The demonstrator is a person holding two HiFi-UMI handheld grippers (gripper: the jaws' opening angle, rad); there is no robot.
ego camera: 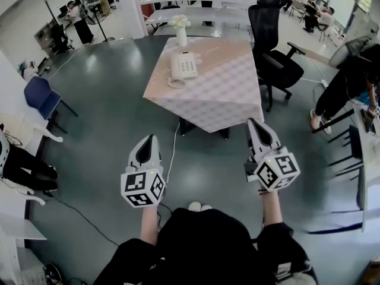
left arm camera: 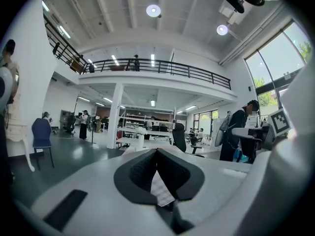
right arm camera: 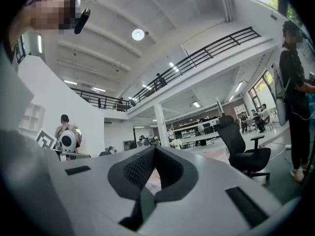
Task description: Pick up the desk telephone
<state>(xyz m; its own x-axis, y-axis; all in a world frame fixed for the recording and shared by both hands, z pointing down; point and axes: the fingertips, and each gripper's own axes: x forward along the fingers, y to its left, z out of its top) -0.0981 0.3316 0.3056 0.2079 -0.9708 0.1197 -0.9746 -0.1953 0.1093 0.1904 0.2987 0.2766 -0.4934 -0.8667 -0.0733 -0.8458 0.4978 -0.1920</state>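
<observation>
A white desk telephone (ego camera: 183,65) lies on a table with a pale checked cloth (ego camera: 219,91) in the head view, its coiled cord at the front left of it. My left gripper (ego camera: 149,142) and right gripper (ego camera: 254,125) are held level well short of the table's near edge, over the floor. Both are shut with nothing between the jaws. In the left gripper view (left arm camera: 156,152) and the right gripper view (right arm camera: 154,150) the jaw tips meet, and the table shows only as a sliver behind them.
A white vase with flowers (ego camera: 180,28) stands behind the telephone. A black office chair (ego camera: 274,52) is at the table's right, a blue chair (ego camera: 40,97) at far left. A cable (ego camera: 173,153) runs over the floor from under the table. A person (ego camera: 347,82) bends at right.
</observation>
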